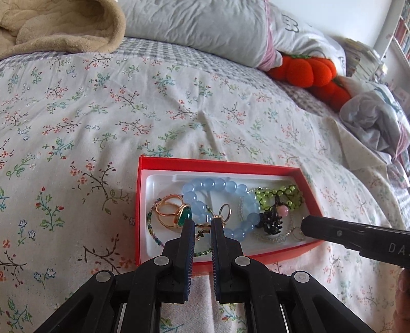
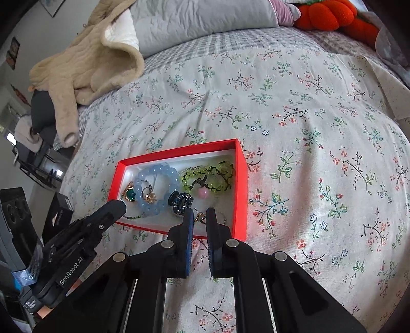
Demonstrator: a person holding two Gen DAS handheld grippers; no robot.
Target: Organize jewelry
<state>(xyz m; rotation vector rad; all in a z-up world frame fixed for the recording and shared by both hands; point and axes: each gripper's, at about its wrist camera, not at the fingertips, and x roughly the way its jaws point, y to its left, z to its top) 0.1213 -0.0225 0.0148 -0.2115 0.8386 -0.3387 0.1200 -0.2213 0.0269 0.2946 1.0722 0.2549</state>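
Note:
A red box [image 1: 143,205] with a white liner lies on the floral bedspread and holds jewelry: a blue bead bracelet [image 1: 205,187], a gold ring with a green stone [image 1: 179,214], a green bead piece [image 1: 279,196], a dark ornament [image 1: 271,222] and a thin gold ring [image 1: 225,212]. My left gripper [image 1: 203,226] is slightly open over the box's near edge, with a small gold charm [image 1: 202,231] between its tips. My right gripper [image 2: 200,216] is slightly open over the box [image 2: 241,184], with a small gold earring [image 2: 200,218] between its tips. The blue bracelet [image 2: 156,184] shows there too.
A beige blanket [image 1: 59,23] and grey pillows [image 1: 194,23] lie at the head of the bed. Orange plush pumpkins [image 1: 307,69] sit at the right. In the right wrist view, dark boxes [image 2: 59,212] stand beyond the bed's left edge.

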